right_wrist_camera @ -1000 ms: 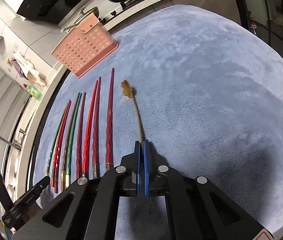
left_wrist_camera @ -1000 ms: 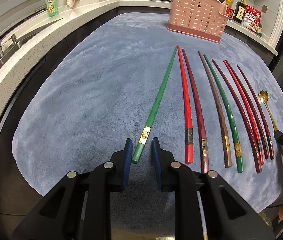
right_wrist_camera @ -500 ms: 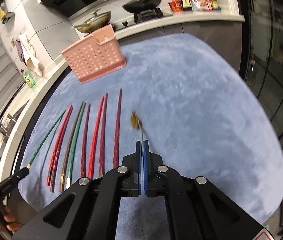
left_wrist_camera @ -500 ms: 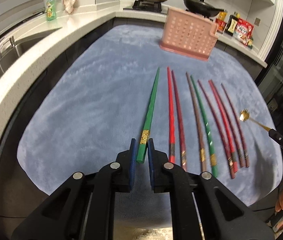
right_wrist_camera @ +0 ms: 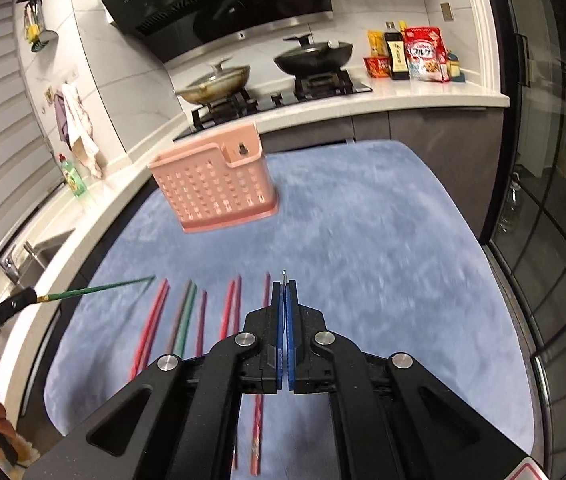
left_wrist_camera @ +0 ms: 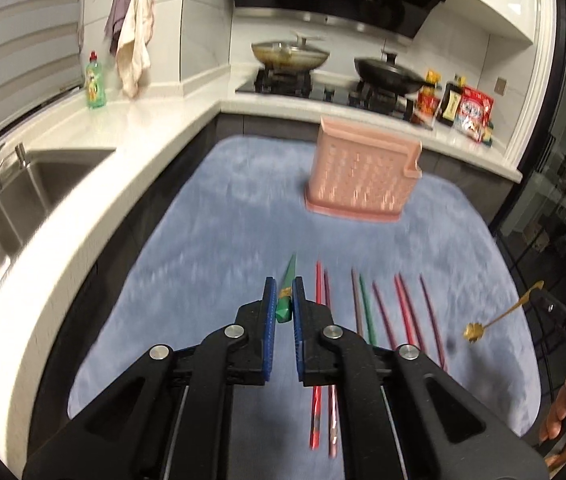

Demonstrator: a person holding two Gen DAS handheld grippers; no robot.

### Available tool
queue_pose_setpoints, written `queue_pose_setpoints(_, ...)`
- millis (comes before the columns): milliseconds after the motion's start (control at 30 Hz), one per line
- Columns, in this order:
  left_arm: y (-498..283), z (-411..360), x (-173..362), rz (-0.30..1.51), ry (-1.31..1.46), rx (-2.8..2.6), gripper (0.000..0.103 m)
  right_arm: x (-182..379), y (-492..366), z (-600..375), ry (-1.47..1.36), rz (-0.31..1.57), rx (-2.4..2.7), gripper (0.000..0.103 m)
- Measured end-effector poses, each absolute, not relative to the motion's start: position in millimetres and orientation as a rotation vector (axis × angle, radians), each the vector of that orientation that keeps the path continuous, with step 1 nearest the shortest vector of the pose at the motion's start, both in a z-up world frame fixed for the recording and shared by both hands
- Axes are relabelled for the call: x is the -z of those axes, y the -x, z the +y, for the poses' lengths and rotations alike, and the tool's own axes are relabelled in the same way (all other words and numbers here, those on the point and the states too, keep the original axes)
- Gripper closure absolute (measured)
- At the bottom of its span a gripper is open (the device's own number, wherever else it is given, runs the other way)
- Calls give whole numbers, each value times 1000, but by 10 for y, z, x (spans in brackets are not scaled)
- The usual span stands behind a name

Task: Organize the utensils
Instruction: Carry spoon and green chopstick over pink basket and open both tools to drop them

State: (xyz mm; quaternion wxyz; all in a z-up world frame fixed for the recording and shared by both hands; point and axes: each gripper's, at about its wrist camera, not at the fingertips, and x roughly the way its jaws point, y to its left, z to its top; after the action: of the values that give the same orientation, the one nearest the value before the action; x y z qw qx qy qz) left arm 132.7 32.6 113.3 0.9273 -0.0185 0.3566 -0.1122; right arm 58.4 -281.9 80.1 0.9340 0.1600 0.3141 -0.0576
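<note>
Left wrist view first: a second ago the left gripper (left_wrist_camera: 282, 300) sat low over the blue mat (left_wrist_camera: 223, 248) with its jaws apart around the butt of the green chopstick (left_wrist_camera: 286, 296), which was lying flat. The jaws have just been closing, and now the pads pinch that thick end, with the stick up off the mat. Its long axis runs away from the camera, thin tip aimed roughly toward the pink utensil basket (left_wrist_camera: 359, 178) standing at the far end of the mat. The other chopsticks (left_wrist_camera: 379, 308) haven't budged — same parallel row, tips pointing away toward the basket side. Over at the right edge the right gripper (left_wrist_camera: 535, 290) is clamped on the gold spoon (left_wrist_camera: 495, 322), which was flat on the mat before and now hangs in the air, bowl end sloping down and leftward.

Right wrist view: the right gripper (right_wrist_camera: 285, 292) was already clenched on the spoon a second ago and hasn't let go. The spoon is nearly edge-on here — only a thin sliver pokes out past the fingertips, so I can't tell much more. At the left, the left gripper (right_wrist_camera: 31, 293) holds the green chopstick (right_wrist_camera: 99, 289) nearly level above the mat (right_wrist_camera: 383, 220), tip pointing right, toward the row of chopsticks (right_wrist_camera: 187, 316). The basket (right_wrist_camera: 213, 184) sits well beyond them.
</note>
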Motion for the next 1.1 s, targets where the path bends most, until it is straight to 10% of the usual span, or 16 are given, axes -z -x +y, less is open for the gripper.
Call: queue_pose_setpoints(1100, -3148, -395, -3178, 280, 163, 265, 96, -1677, -2721, -3174, -346, 512, 48, 101)
